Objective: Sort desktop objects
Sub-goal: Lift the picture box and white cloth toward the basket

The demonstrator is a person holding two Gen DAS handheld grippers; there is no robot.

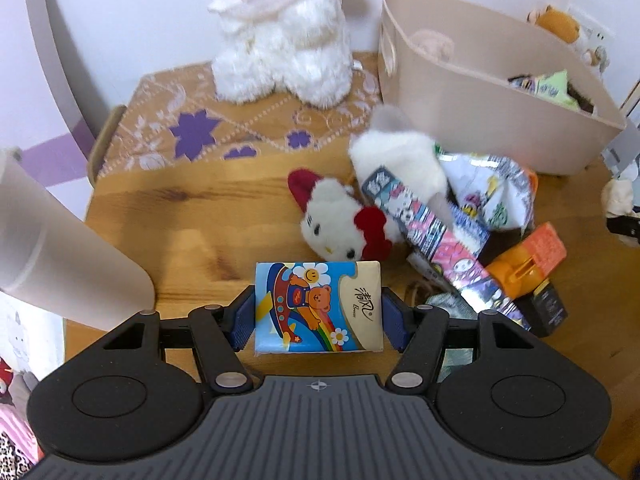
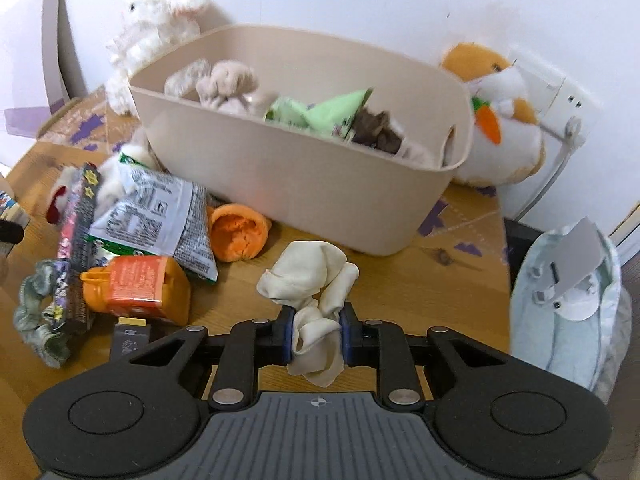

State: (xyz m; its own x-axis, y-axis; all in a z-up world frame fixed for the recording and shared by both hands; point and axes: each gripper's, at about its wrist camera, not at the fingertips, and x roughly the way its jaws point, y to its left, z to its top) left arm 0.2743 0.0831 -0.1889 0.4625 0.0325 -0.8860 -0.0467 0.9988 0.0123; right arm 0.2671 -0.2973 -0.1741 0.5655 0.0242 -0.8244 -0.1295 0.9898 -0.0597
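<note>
Holding a small tissue pack [image 1: 319,307] by its two short sides, the left gripper [image 1: 319,322] had its blue pads pressed flat on the pack so it would not slip, and the pack looked lifted a little off the wooden table [image 1: 192,220]. The right gripper [image 2: 316,334] was squeezed almost shut on a soft cream cloth [image 2: 310,300], pinching the bunched bottom part while the rest flopped out in front of its fingers. Both things were likely being carried to the beige bin [image 2: 304,184], which stood just ahead of the right gripper and already had soft toys and green packets inside. Ahead and to the right of the left gripper lay a kitty plush [image 1: 340,220], a long shiny box [image 1: 432,240] and an orange bottle [image 1: 524,264], all in a heap. That pile sat between the left gripper and the bin, so the pack would need to go up and over it
</note>
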